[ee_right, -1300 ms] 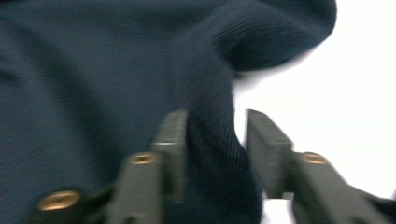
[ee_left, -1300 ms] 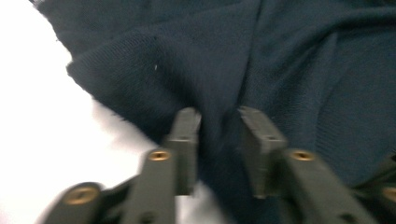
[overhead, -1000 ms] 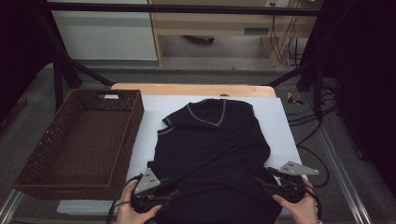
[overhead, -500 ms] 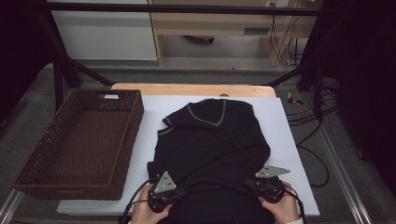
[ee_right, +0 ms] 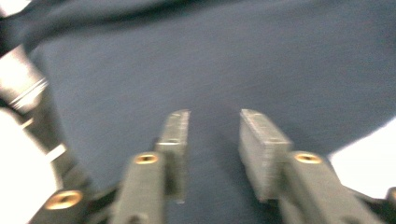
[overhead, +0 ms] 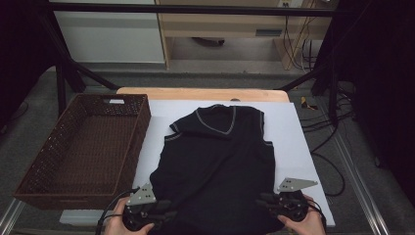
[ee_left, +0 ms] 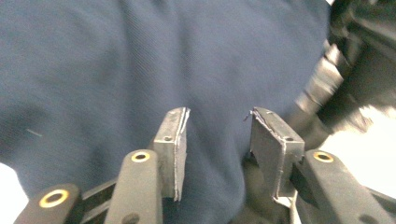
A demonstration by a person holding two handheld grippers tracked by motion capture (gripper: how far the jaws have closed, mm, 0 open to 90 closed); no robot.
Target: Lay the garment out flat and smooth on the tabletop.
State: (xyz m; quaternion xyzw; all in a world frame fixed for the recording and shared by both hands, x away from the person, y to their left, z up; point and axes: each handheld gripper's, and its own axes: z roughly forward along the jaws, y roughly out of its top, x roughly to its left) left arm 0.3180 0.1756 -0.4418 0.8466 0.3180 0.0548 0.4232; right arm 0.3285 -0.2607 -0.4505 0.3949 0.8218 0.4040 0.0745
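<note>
While a dark vest (overhead: 220, 161) is spread flat on the white table (overhead: 293, 127), its bottom hem is flanked by two grippers.
A brown wicker basket (overhead: 83, 147) is set just beside the vest, at the table's left edge. The left gripper (ee_left: 217, 126) and the right gripper (ee_right: 212, 126) are each seen with jaws parted, having just been opening, with cloth lying loose under the gap and not pinched.
</note>
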